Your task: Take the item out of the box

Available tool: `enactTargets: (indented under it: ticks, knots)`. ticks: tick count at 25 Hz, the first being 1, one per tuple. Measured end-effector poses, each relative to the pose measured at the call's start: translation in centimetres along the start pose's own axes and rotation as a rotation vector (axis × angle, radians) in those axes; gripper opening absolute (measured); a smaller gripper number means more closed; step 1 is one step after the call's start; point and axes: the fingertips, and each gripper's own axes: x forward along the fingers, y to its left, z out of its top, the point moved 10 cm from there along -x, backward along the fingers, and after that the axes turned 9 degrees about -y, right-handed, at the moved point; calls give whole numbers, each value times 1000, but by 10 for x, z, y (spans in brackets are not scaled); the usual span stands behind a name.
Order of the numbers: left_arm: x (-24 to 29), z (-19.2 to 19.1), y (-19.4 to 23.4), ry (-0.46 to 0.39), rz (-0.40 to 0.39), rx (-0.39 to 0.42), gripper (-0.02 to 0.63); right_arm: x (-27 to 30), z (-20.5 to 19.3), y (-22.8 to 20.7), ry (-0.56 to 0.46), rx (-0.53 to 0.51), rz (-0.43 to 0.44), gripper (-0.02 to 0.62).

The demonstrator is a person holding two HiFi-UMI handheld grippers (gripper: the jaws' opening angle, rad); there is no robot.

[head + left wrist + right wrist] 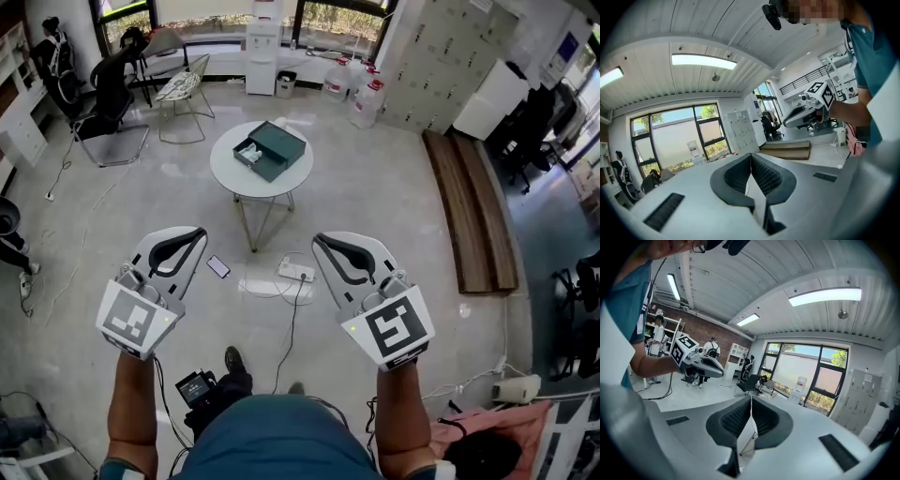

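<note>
A dark green box point(278, 148) lies on a small round white table point(234, 173) some way ahead of me. A white item point(248, 152) shows in the box's open left part. Both grippers hang over the floor, well short of the table. In the head view my left gripper point(202, 232) is shut and holds nothing. My right gripper point(318, 239) is also shut and empty. In the left gripper view my left gripper point(750, 156) has its pads pressed together, with my right gripper point(812, 104) off to the side. The right gripper view shows my right gripper point(751, 399) with jaws meeting, and my left gripper point(697, 363) beside it.
On the floor between me and the table lie a phone point(217, 267) and a power strip point(296, 273) with a cable. A long wooden bench point(469, 211) runs along the right. Chairs point(186, 89) and water bottles point(352, 84) stand behind the table.
</note>
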Motion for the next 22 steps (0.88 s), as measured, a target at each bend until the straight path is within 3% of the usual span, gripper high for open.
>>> enactTargets:
  ticks: [10,16,22]
  knots:
    - [16,-28,143,-50,-98,-2,20,128,29,-5,39,-10,-84,40]
    - [7,-47,186,-70,-117,-10,20,177,40,2,32,-44,-77,40]
    - [-2,-59,206,-65,-88,-17,20,214,42,0,18,-49,-35,40]
